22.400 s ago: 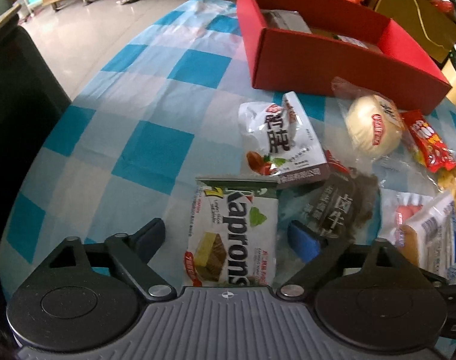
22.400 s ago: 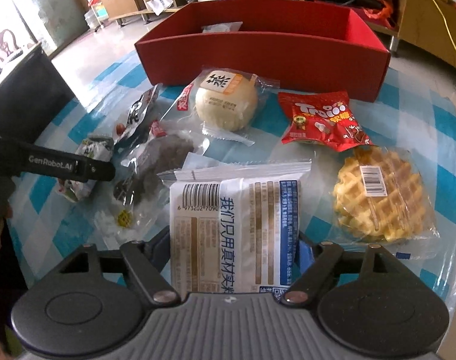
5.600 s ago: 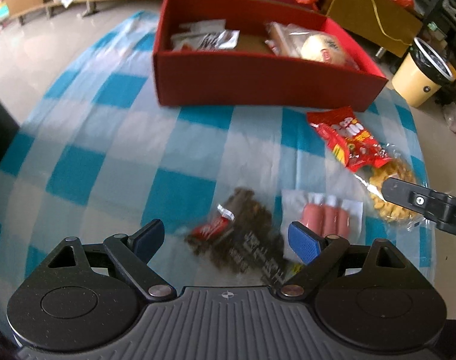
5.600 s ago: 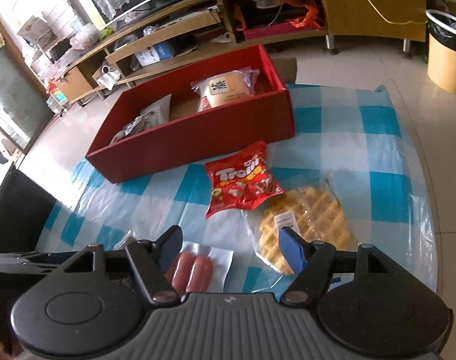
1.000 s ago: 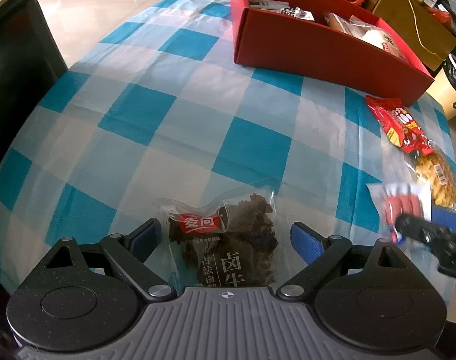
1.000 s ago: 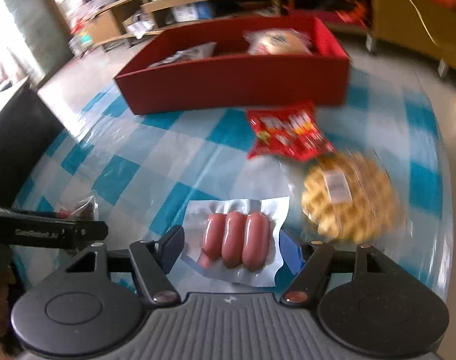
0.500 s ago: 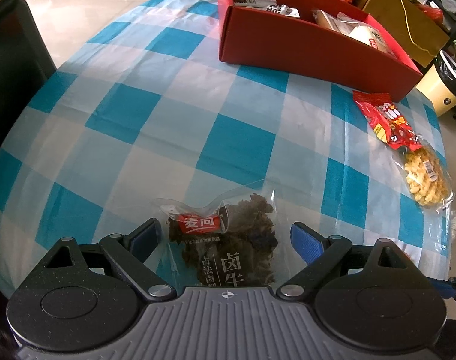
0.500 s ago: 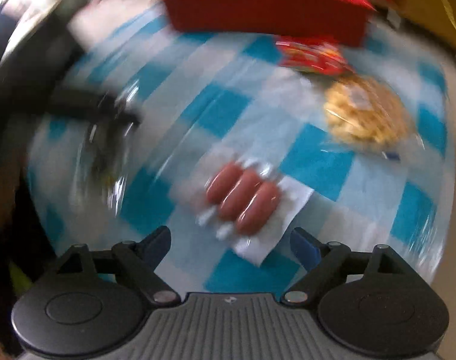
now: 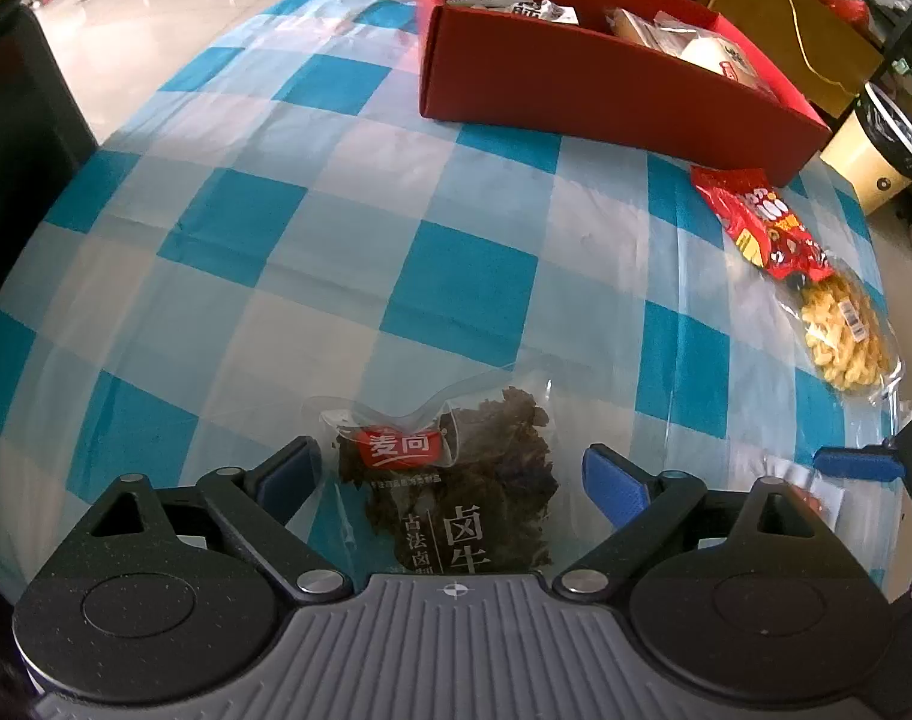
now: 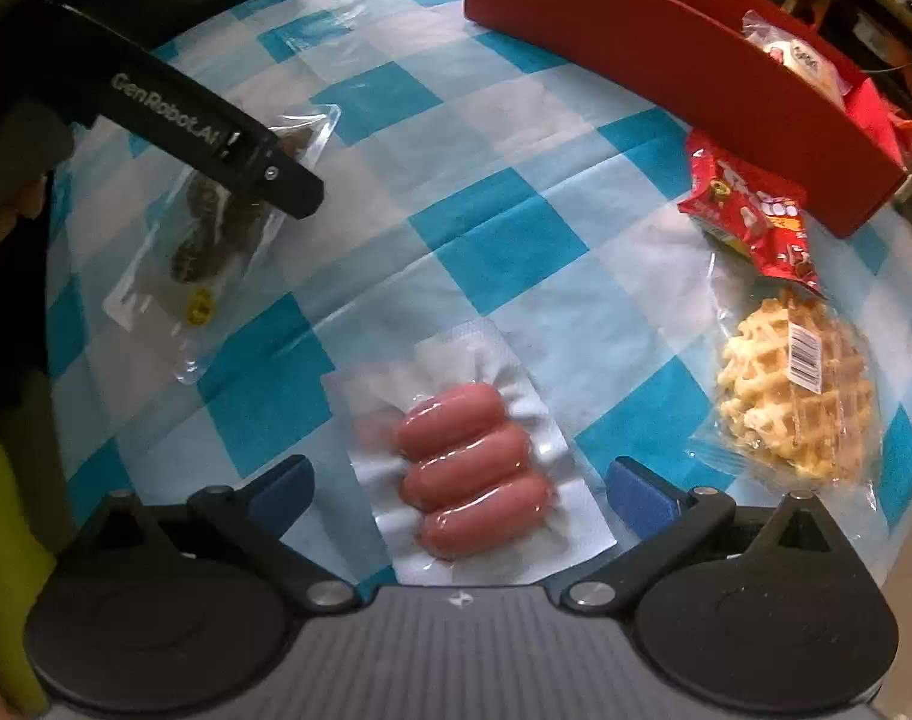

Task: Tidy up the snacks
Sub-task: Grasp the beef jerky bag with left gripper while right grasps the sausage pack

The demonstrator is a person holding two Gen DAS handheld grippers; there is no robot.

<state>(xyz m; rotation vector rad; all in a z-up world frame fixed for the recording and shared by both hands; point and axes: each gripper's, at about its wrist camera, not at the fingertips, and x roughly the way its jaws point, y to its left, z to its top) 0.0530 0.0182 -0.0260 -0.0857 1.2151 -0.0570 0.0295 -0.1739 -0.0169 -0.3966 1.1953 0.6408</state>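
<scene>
Surface [image 9: 468, 294]: blue-and-white checked cloth under clear plastic film; its rounded edge drops to the floor at left and at far right. Wide bare stretch of cloth between the near snacks and the box.

Red box [image 9: 576, 84]: open-topped, at the far side of the surface, long wall facing the grippers. Several wrapped snacks lie inside, including a round pale bun [image 9: 717, 57] at its right end.

Waffle [image 10: 795, 384]: golden, gridded, in clear wrap with a barcode sticker, near the right edge. Red snack bag [image 10: 750, 210] just beyond it, corner touching the waffle wrap, close to the box wall.

Dried beef pack [image 9: 456, 480]: clear pouch, dark shredded contents, red label, flat on the surface near the left edge.

Sausage pack [image 10: 474, 468]: three pink sausages side by side in white-backed vacuum wrap, flat, well apart from the beef pack.

Left gripper [image 9: 450, 471]: fingers spread wide, straddling the beef pack, pads not touching it.

Right gripper [image 10: 459, 483]: fingers opening, now wide, sausage pack between them, no contact visible.
</scene>
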